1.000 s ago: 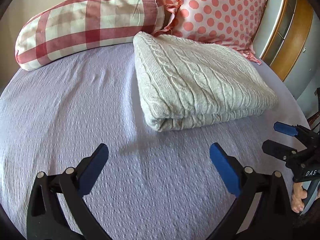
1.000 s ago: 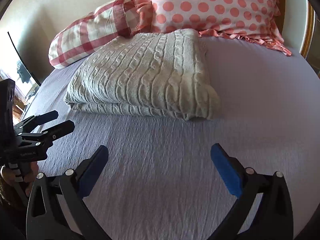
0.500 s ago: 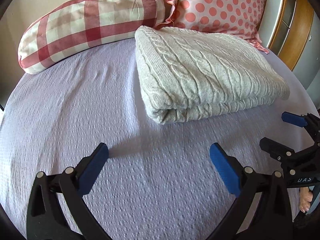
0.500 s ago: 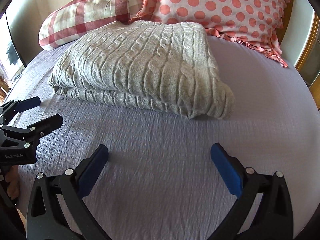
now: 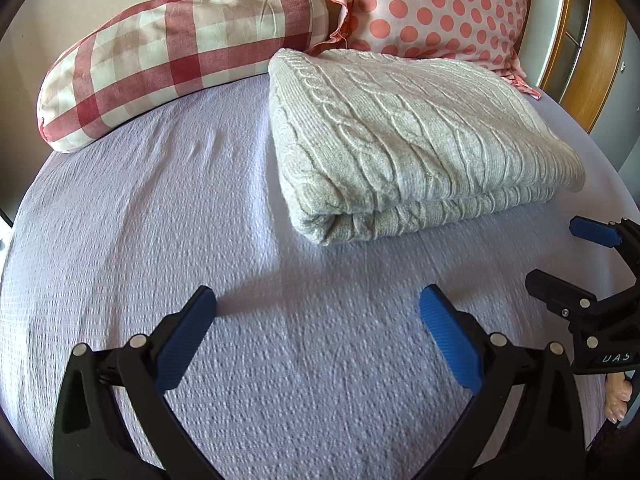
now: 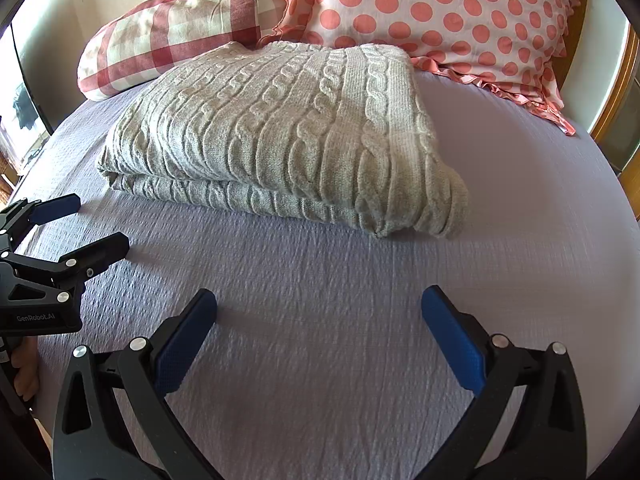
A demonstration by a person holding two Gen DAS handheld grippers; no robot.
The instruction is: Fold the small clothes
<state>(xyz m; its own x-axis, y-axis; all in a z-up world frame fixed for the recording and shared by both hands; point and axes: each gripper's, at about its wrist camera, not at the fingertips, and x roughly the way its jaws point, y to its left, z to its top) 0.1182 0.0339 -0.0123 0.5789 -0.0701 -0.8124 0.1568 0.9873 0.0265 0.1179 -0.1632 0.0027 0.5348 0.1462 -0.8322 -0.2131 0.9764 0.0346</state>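
A folded light grey cable-knit sweater (image 5: 408, 140) lies on the lavender bed sheet (image 5: 160, 220), its far edge against the pillows. It also shows in the right wrist view (image 6: 280, 132). My left gripper (image 5: 318, 312) is open and empty, above the sheet in front of the sweater's left corner. My right gripper (image 6: 318, 312) is open and empty, in front of the sweater's right part. Each gripper shows in the other's view: the right one (image 5: 560, 256) at the right edge, the left one (image 6: 88, 224) at the left edge, both short of the sweater.
A red-and-cream checked pillow (image 5: 176, 48) and a pink polka-dot pillow (image 5: 436, 8) lie at the head of the bed. A wooden frame (image 5: 592, 48) stands at the right. The lavender sheet (image 6: 360, 320) stretches between grippers and sweater.
Both grippers have moved forward toward the sweater, which now looks larger and closer. Both stayed open. The sweater has not moved.
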